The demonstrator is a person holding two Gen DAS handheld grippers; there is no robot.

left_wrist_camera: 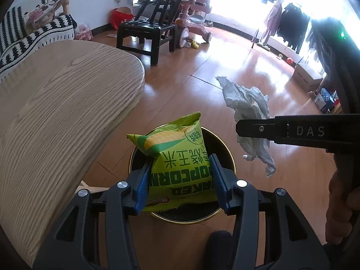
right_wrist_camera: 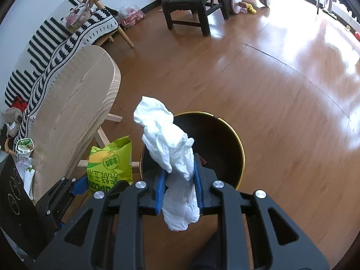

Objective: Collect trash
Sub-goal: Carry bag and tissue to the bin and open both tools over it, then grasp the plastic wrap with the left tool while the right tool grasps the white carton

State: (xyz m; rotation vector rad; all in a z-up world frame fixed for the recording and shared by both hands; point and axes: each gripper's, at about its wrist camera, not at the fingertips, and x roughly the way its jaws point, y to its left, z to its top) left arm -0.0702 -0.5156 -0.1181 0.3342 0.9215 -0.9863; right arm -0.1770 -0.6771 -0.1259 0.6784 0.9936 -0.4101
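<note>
At the far left, the pale wooden table (left_wrist_camera: 56,103) curves along the edge of both views, and in the right wrist view a small green-and-white carton (right_wrist_camera: 23,147) with other scraps sits at its near edge, so more trash seems left to gather. Just right of the table edge, the left gripper (left_wrist_camera: 180,180) has its 2 blue pads pressed against the sides of a green popcorn bag (left_wrist_camera: 177,157), pinching it across its middle. The bag hangs directly over the black, gold-rimmed bin (left_wrist_camera: 227,155) on the wooden floor (left_wrist_camera: 202,67), its upper corner pointing away from the camera.

Further right, the right gripper (right_wrist_camera: 180,180) pinches a crumpled white tissue (right_wrist_camera: 171,148) between its pads, the paper spilling out above and below the grip. In its own view the tissue hangs over the near left rim of the bin (right_wrist_camera: 238,139); from the left wrist view it looks a little to the right of the opening.

The step in hand appears to be the drop: both pieces are carried to the bin but not yet released. The next move calls for opening the left pads so the bag falls inside, and probably nudging the tissue further over the opening before letting go, since light paper could catch on the rim or drift onto the floor.
</note>
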